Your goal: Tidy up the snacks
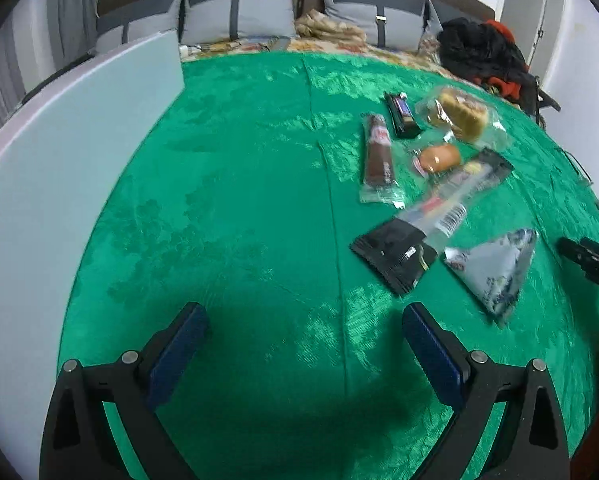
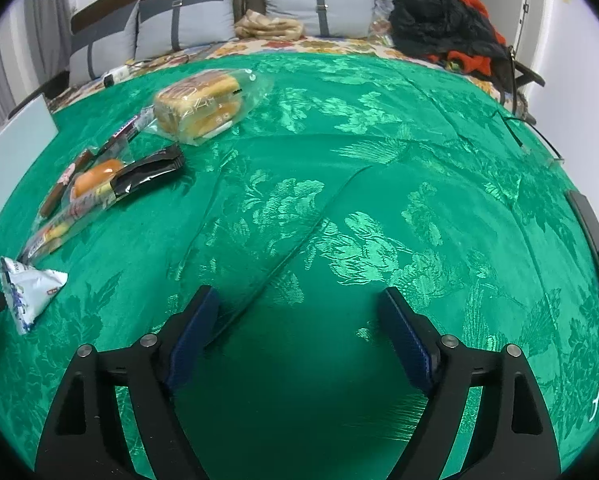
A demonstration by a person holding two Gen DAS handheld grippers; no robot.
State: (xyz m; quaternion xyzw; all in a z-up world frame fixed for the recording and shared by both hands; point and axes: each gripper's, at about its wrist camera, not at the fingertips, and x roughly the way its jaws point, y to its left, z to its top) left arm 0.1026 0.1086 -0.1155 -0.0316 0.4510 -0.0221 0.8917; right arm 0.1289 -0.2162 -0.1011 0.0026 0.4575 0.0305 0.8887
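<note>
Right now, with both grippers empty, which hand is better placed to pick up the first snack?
Left, probably. The left gripper is open with the black packet and silver pouch just ahead to its right. The right gripper, also open, faces bare green cloth; the snacks lie far to its left.

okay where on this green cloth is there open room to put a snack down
Bare green cloth lies between the pale board and the long brown bar. More lies right of the bread bag, ahead of the right hand-held gripper. It is crowded from the bread bag to the silver pouch, where wrappers overlap.
</note>
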